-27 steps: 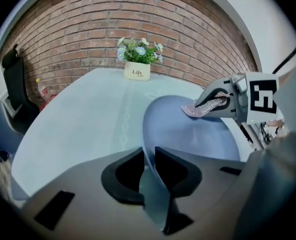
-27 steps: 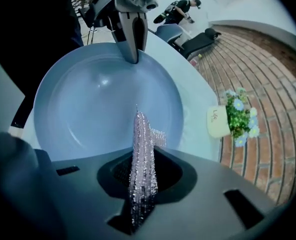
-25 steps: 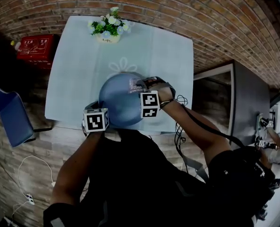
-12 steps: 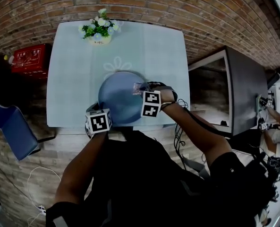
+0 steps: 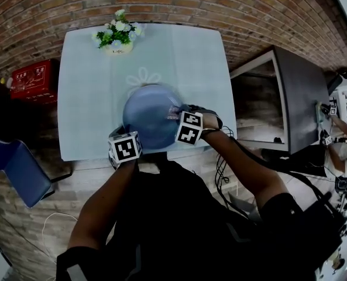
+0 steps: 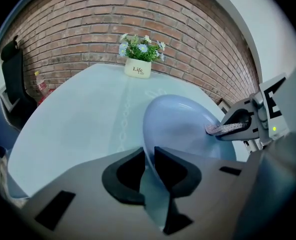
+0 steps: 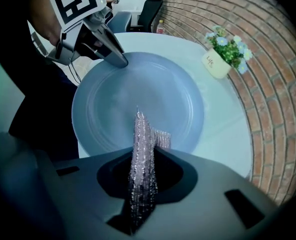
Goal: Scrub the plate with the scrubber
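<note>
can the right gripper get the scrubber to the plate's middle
Probably yes: the right gripper clamps the scrubber over the plate, whose middle is bare; the left gripper only pinches the rim.

The white flower pot (image 6: 138,68) reads "Life" on its front.

Finishes: mostly smooth, one rough item.
plate (image 5: 151,115): smooth blue, soft sheen, looks glazed. scrubber (image 7: 143,149): rough sparkly mesh, pinkish-silver. table (image 5: 85,98): pale, smooth, near-matt, faint pattern. left gripper (image 6: 148,156) and right gripper (image 7: 145,164): matt grey plastic shells, matt black pads (image 6: 175,166). marker cubes (image 5: 125,148): matt black-and-white print. wall (image 5: 232,10): rough red brick, matt mortar lines. pot (image 6: 138,69): white, smooth, slight gloss. chair (image 5: 15,168): blue, smooth, plastic-looking. shirt (image 5: 173,215): dark matt cloth.
</note>
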A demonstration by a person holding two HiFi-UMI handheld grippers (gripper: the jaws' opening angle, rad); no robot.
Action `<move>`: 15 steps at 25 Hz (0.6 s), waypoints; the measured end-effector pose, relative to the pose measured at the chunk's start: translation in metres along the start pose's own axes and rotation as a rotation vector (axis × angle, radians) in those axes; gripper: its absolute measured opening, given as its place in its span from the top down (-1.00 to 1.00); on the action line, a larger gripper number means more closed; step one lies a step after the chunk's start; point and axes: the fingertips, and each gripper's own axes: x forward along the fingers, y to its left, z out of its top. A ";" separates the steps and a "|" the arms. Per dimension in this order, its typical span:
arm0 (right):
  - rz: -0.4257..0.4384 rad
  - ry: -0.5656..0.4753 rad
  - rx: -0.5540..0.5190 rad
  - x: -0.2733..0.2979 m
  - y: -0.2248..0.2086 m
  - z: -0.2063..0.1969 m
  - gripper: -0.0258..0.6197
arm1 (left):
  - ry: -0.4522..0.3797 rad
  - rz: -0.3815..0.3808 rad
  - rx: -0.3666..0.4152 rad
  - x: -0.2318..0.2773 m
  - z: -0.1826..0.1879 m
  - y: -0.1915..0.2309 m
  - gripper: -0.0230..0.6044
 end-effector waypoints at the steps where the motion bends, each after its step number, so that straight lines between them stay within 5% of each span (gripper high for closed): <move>1: 0.006 -0.006 0.023 -0.001 0.003 0.000 0.72 | 0.001 0.000 -0.003 0.000 0.000 0.000 0.70; 15: 0.076 -0.012 0.181 -0.009 0.040 0.000 0.72 | 0.013 -0.009 0.021 0.000 -0.001 0.000 0.69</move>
